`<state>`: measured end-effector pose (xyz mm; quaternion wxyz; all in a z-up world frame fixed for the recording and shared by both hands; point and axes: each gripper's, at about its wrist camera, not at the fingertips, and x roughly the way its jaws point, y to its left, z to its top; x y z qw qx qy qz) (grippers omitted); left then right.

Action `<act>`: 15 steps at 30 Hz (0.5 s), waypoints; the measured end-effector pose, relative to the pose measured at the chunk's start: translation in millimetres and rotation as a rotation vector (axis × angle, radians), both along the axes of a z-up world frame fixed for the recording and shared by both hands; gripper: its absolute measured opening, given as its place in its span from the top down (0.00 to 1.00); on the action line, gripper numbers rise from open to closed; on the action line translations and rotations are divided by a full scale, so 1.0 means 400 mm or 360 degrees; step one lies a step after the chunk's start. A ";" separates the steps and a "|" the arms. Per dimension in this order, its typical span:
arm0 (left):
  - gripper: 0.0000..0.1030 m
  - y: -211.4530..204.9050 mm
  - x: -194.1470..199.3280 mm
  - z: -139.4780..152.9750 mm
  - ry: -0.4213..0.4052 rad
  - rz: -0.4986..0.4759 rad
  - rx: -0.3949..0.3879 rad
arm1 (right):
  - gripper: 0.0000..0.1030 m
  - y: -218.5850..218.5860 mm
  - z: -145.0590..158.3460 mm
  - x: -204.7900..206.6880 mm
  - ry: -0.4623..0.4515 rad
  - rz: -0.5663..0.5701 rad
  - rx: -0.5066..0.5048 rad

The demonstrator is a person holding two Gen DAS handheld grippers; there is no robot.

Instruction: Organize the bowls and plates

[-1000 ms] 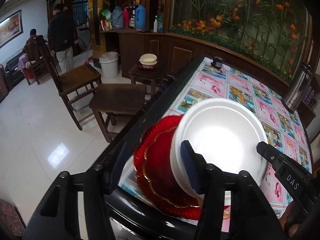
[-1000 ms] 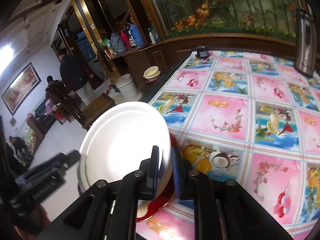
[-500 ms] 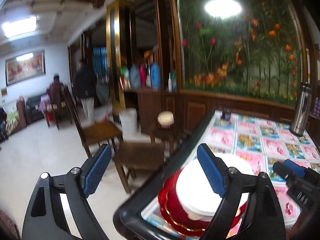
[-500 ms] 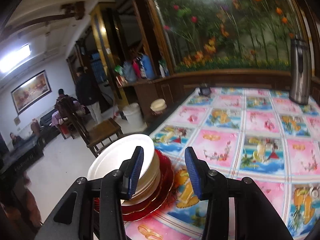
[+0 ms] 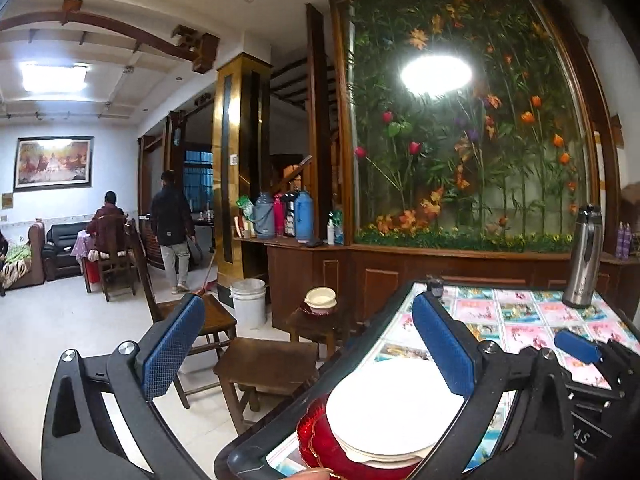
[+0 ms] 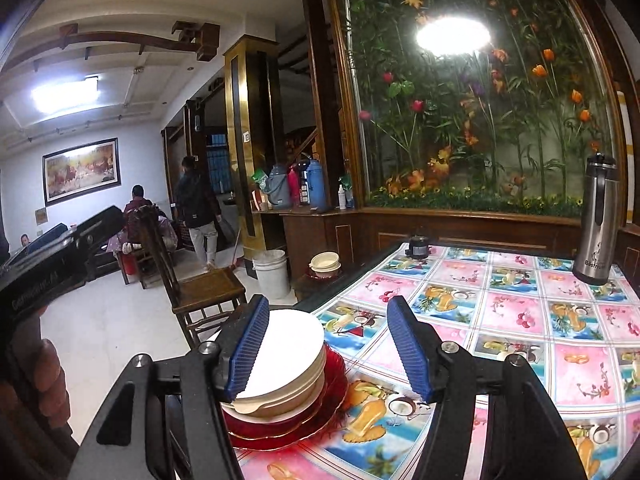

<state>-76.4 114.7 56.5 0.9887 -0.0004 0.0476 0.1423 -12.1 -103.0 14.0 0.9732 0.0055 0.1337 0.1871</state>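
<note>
A stack of white bowls (image 6: 288,356) sits on red plates (image 6: 320,412) at the near left corner of the table (image 6: 520,320). The same white bowls (image 5: 384,408) and red plates (image 5: 320,444) show in the left wrist view. My left gripper (image 5: 308,344) is open and empty, raised above and to the left of the stack. My right gripper (image 6: 328,352) is open and empty, raised just above the stack's right side. The right gripper also shows at the right edge of the left wrist view (image 5: 580,348).
A steel thermos (image 6: 598,220) and a small dark jar (image 6: 418,246) stand at the table's far edge. Left of the table are wooden stools (image 5: 272,364), a chair (image 6: 200,280), a white bucket (image 6: 272,272) and another bowl pile (image 6: 325,264). People are in the far room.
Both grippers have let go of the top white bowl, opened wide and lifted up and back from the stack. The bowl now rests on the pile.
</note>
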 end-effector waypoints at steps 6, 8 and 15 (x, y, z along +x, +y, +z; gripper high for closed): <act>0.00 -0.017 0.014 -0.009 0.0108 -0.0057 0.0016 | 0.39 -0.010 -0.004 0.006 0.0023 -0.0022 0.0001; 0.00 -0.017 0.021 -0.015 0.0152 -0.0072 0.0010 | 0.38 -0.014 -0.005 0.009 0.0031 -0.0026 0.0006; 0.00 0.013 0.041 -0.033 0.0296 -0.0105 -0.0154 | 0.37 -0.026 -0.022 0.027 0.0087 -0.0053 -0.0001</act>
